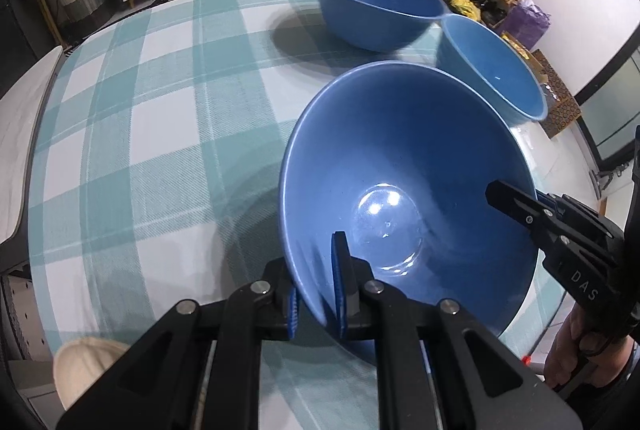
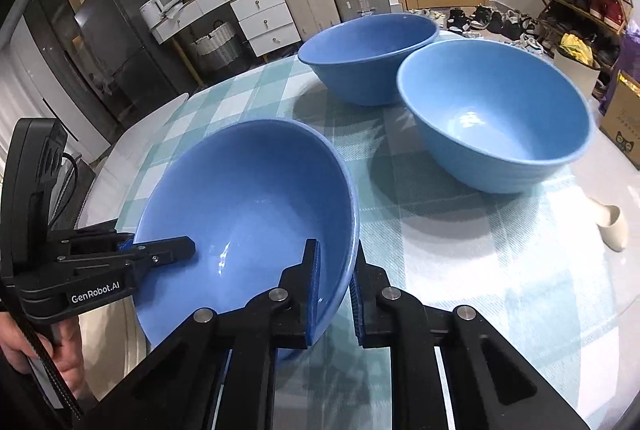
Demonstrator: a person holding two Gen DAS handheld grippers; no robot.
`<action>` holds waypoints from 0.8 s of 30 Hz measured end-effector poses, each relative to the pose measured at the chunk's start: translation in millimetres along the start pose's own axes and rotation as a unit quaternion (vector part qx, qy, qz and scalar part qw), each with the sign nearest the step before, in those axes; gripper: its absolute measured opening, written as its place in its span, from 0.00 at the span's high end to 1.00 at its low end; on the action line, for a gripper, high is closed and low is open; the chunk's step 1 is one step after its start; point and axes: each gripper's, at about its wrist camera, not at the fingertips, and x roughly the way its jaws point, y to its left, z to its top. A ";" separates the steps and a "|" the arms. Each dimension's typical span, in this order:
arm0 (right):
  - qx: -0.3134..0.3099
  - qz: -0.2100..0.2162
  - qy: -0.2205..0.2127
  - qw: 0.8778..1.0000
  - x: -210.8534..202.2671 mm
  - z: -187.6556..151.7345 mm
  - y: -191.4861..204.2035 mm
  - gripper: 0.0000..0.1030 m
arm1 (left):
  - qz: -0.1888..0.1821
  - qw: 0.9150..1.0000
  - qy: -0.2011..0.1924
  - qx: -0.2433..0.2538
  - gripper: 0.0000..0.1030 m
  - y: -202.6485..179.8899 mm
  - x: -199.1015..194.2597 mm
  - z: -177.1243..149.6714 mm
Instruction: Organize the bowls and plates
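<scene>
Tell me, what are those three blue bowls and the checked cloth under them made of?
Blue bowls: the near bowl, lighter bowl and far bowl look like glazed ceramic or glossy melamine; sharp light spots shine on their smooth insides. I cannot tell which.
Checked tablecloth: apparently woven fabric, matte, with a fine diagonal weave showing in the teal and white squares.

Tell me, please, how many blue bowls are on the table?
3. The nearest bowl is tilted, its rim clamped by both the left gripper and the right gripper. The lighter bowl sits behind it to the right. The far bowl sits beyond. No others are visible.
</scene>
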 end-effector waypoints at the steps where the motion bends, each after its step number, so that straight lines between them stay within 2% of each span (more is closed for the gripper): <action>1: 0.001 -0.002 -0.002 1.000 -4.7 -2.8 -0.3 0.86 | -0.007 1.000 -0.002 -0.003 0.89 -2.7 -0.3 -4.0; 7: 0.015 -0.005 0.000 1.000 -33.8 -26.5 -17.1 0.86 | -0.025 1.000 0.001 -0.005 0.89 -26.1 -0.6 -29.1; 12: -0.006 -0.027 -0.011 1.000 -58.5 -50.2 -22.5 0.86 | -0.018 1.000 -0.010 0.006 0.89 -49.8 -8.0 -48.2; 24: 0.018 -0.013 -0.009 1.000 -83.5 -88.6 -43.5 0.86 | -0.009 1.000 -0.010 0.016 0.88 -74.6 -10.3 -72.9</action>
